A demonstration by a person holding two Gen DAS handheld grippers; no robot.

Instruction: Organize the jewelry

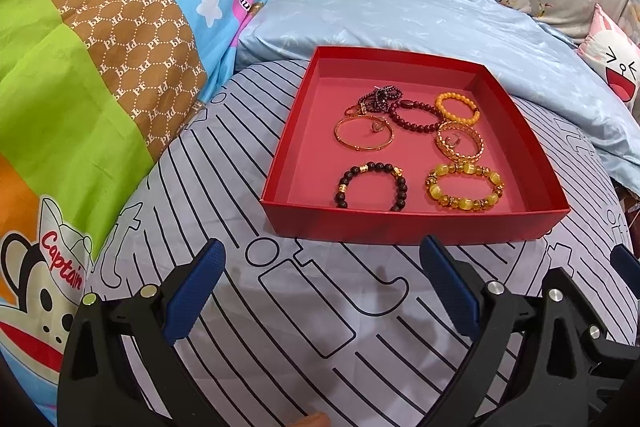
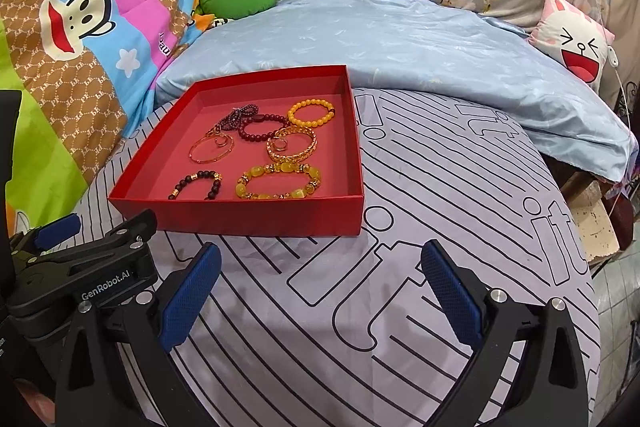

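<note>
Bracelets lie sorted in rows inside a red box [image 1: 280,171] on the striped bed cover [image 1: 312,327], kept apart to avoid tangling. The left tool [image 1: 320,291] and right tool [image 2: 320,291] hover just short of it, both released and empty.

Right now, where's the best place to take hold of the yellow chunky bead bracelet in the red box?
Probably from above, pinching the far arc of the yellow chunky bead bracelet. It lies flat near the red box front wall, which blocks a low approach; the far arc sits clear of the gold bangle. The right gripper is open and looks closer.
</note>
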